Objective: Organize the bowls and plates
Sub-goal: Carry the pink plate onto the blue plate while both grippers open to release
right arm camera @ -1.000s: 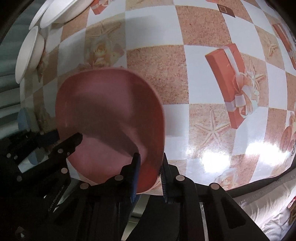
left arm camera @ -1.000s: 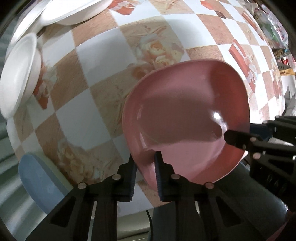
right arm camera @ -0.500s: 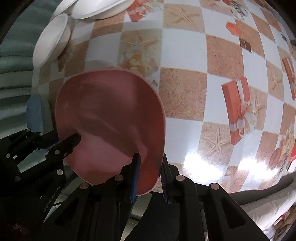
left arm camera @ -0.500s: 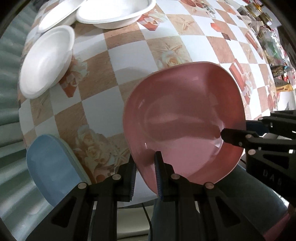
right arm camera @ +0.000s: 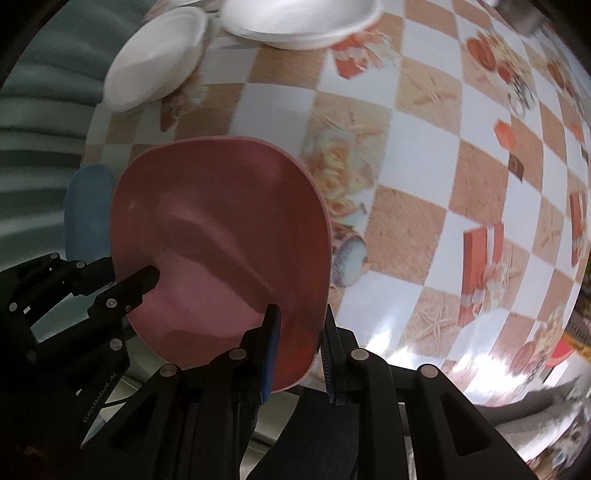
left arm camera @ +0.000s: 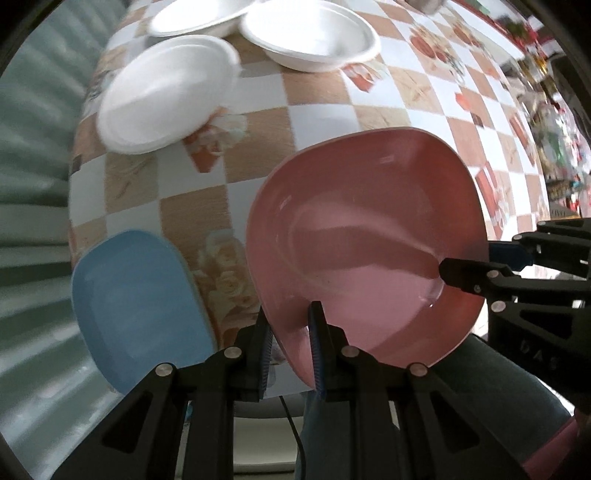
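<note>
A pink squarish plate (left arm camera: 369, 236) hangs in the air above the checked tablecloth, gripped on two sides. My left gripper (left arm camera: 290, 325) is shut on its near-left rim. My right gripper (right arm camera: 301, 325) is shut on the opposite rim of the pink plate (right arm camera: 221, 236), and it shows in the left wrist view as the right gripper (left arm camera: 476, 266) entering from the right. A blue plate (left arm camera: 140, 302) lies flat on the table to the left, also seen as the blue plate (right arm camera: 86, 218) behind the pink one. Three white foam bowls sit at the far left corner.
White foam bowl (left arm camera: 166, 99) rests nearest, another white bowl (left arm camera: 314, 37) beyond it, a third (left arm camera: 195, 18) behind. The tablecloth (right arm camera: 424, 184) stretches right with printed gift boxes. Table edge (left arm camera: 74, 184) runs along the left; clutter (left arm camera: 546, 110) at far right.
Both grippers rose with the pink plate and shifted, so the blue plate and the white bowls have come further into view. The grips are unchanged.
</note>
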`<state>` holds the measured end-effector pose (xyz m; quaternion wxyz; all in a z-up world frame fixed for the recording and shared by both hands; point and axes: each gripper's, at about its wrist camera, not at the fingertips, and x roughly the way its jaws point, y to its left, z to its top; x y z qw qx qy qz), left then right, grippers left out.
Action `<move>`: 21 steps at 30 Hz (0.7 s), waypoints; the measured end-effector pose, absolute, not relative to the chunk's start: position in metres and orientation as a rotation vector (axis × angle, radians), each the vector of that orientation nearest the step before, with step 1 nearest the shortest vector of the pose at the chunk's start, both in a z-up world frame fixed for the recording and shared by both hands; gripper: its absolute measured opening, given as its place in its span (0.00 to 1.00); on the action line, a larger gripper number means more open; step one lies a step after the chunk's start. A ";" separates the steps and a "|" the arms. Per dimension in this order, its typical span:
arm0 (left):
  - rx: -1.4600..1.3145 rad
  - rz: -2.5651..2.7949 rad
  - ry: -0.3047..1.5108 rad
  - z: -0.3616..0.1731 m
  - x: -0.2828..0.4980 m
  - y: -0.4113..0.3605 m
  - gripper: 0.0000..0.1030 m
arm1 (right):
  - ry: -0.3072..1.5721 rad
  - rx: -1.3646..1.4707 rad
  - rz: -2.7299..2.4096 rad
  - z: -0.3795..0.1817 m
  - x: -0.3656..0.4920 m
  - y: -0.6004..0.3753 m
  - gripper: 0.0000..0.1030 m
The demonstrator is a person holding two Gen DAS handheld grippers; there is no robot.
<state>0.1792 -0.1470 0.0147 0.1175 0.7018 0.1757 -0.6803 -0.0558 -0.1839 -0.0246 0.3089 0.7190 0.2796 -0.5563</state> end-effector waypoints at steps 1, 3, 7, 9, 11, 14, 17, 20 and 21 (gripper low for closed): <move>2.043 -1.991 0.520 0.017 0.183 -0.151 0.20 | 0.748 1.892 -1.468 -0.023 -0.054 -0.188 0.23; 2.015 -1.986 0.533 0.021 0.192 -0.161 0.20 | 0.775 1.865 -1.456 -0.019 -0.047 -0.199 0.23; 1.980 -1.969 0.551 0.028 0.205 -0.176 0.20 | 0.812 1.829 -1.433 -0.010 -0.034 -0.220 0.23; 1.962 -1.954 0.566 0.030 0.213 -0.186 0.20 | 0.829 1.809 -1.420 -0.007 -0.027 -0.230 0.23; 1.948 -1.939 0.577 0.035 0.217 -0.194 0.20 | 0.839 1.794 -1.408 -0.005 -0.020 -0.238 0.23; 1.923 -1.915 0.594 0.038 0.228 -0.208 0.20 | 0.860 1.769 -1.384 0.000 -0.009 -0.254 0.23; 1.903 -1.905 0.582 0.039 0.235 -0.211 0.20 | 0.883 1.742 -1.357 0.003 0.004 -0.269 0.23; 1.874 -1.888 0.595 0.044 0.247 -0.222 0.20 | 0.899 1.718 -1.329 0.005 0.016 -0.283 0.23; 1.867 -1.879 0.602 0.045 0.252 -0.226 0.20 | 0.904 1.710 -1.317 0.006 0.021 -0.289 0.23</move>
